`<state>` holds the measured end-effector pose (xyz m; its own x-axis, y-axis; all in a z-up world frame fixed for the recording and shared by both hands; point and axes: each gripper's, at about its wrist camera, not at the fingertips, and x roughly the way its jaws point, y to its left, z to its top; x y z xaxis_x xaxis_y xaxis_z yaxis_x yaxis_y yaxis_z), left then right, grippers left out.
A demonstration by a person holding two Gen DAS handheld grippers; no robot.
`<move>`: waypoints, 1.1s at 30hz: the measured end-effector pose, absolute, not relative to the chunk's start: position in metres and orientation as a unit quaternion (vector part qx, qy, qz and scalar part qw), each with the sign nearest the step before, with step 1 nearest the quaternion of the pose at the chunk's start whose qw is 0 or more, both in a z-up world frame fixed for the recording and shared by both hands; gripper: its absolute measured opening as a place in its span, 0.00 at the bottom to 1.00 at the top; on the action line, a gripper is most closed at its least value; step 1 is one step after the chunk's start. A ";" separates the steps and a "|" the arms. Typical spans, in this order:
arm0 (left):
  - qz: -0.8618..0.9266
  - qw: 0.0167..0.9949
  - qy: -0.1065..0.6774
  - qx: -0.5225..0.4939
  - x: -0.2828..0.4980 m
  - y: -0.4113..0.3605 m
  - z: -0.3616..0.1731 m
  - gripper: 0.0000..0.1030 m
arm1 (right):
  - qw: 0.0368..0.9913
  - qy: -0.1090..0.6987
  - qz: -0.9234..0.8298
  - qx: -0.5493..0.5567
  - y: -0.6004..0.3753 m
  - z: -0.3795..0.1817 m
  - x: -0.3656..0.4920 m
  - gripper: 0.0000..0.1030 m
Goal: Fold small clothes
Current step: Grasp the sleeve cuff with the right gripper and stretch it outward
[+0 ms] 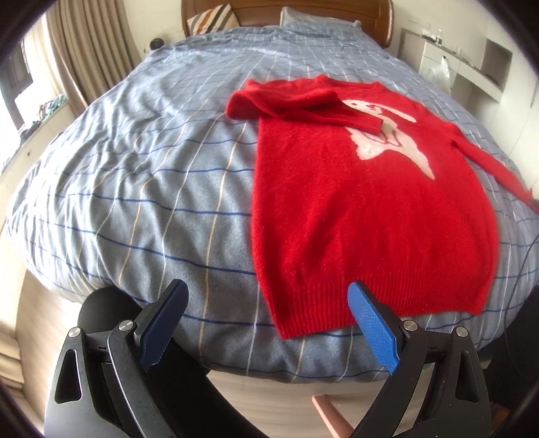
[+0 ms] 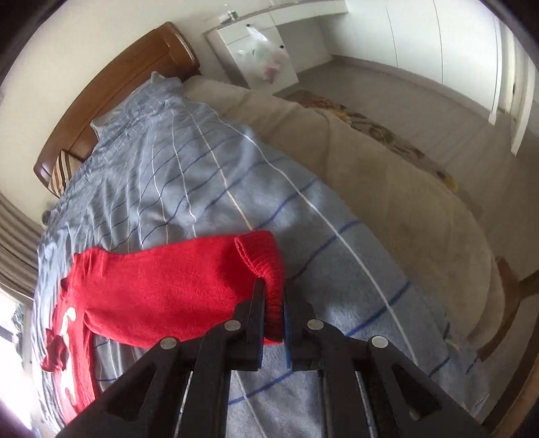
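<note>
A small red sweater [image 1: 363, 209] with a white figure on the chest lies flat on the bed, hem toward me. Its left sleeve [image 1: 303, 104] is folded across the chest. Its right sleeve [image 1: 495, 165] stretches out to the right. My left gripper [image 1: 267, 293] is open and empty, just above the hem's near left corner. My right gripper [image 2: 272, 296] is shut on the ribbed cuff [image 2: 266, 259] of the right sleeve [image 2: 161, 289] and holds it slightly above the blanket.
The bed carries a grey-blue blanket [image 1: 141, 188] with thin stripes. A wooden headboard [image 1: 286, 10] and pillows are at the far end. Curtains [image 1: 91, 47] hang on the left. A beige bed side [image 2: 387, 188] and white cabinets [image 2: 256, 50] are on the right.
</note>
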<state>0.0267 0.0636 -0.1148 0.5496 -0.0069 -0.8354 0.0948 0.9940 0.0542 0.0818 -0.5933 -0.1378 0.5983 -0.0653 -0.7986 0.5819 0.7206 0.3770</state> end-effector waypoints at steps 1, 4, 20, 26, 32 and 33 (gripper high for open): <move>-0.030 0.880 0.470 0.052 0.025 0.062 -0.113 0.94 | 0.833 0.399 -0.190 0.334 -0.595 -0.142 0.079 0.09; -0.027 0.882 0.466 0.060 0.023 0.062 -0.111 0.94 | 0.831 0.364 -0.173 0.383 -0.602 -0.147 0.071 0.15; -0.014 0.874 0.483 0.055 0.023 0.071 -0.123 0.94 | 0.794 0.329 -0.175 0.481 -0.635 -0.186 0.044 0.03; -0.003 0.873 0.484 0.060 0.025 0.078 -0.124 0.94 | 0.811 0.341 -0.195 0.434 -0.630 -0.160 0.035 0.07; -0.017 0.880 0.467 0.087 0.043 0.066 -0.112 0.94 | 0.870 0.344 -0.197 0.293 -0.598 -0.115 0.044 0.12; -0.023 0.881 0.463 0.091 0.048 0.063 -0.108 0.94 | 0.876 0.347 -0.174 0.288 -0.592 -0.114 0.049 0.13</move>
